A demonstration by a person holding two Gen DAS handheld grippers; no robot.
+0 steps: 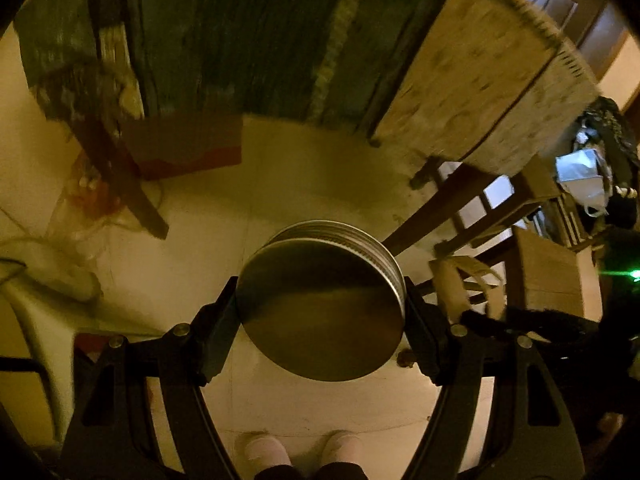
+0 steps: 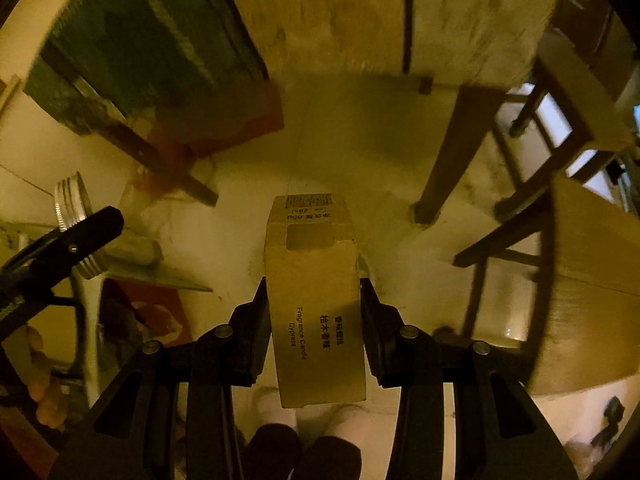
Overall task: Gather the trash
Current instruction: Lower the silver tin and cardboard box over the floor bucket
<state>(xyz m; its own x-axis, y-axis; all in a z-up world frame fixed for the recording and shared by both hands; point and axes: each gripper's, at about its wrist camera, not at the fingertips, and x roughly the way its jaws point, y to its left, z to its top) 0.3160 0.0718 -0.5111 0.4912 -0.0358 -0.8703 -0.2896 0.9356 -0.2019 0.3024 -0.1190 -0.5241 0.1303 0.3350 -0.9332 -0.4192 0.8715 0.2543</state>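
Metal, round and dull-shining, the tin lid [image 1: 320, 308] sits clamped between the two black fingers of the left gripper [image 1: 322, 312], which press on its threaded rim from either side and hold it above the floor. In the right wrist view the same lid [image 2: 72, 216] shows edge-on at the far left, its ribbed rim caught by one dark finger. The right gripper [image 2: 314, 320] is closed on a small brown cardboard box [image 2: 314, 300], printed "Fragrance Candle Cypress", with its pads flat against the two long sides; the box stands out forward along the fingers with a printed label at its far end. Below both grippers, at the bottom edge of each view, the person's pale shoes [image 1: 268, 450] and dark trouser cuffs stand on the light tiled floor [image 1: 280, 184]. Further out, dark wooden chair legs [image 2: 444, 148] rise at the right, and another slanted leg [image 1: 120, 176] crosses at the left, beside what may be a crumpled clear plastic bag [image 1: 84, 208], though blur makes that uncertain. Beyond lie a brown and red cardboard piece [image 1: 184, 144], a green woven rug [image 1: 248, 36] and a pale fringed cloth [image 1: 488, 80].
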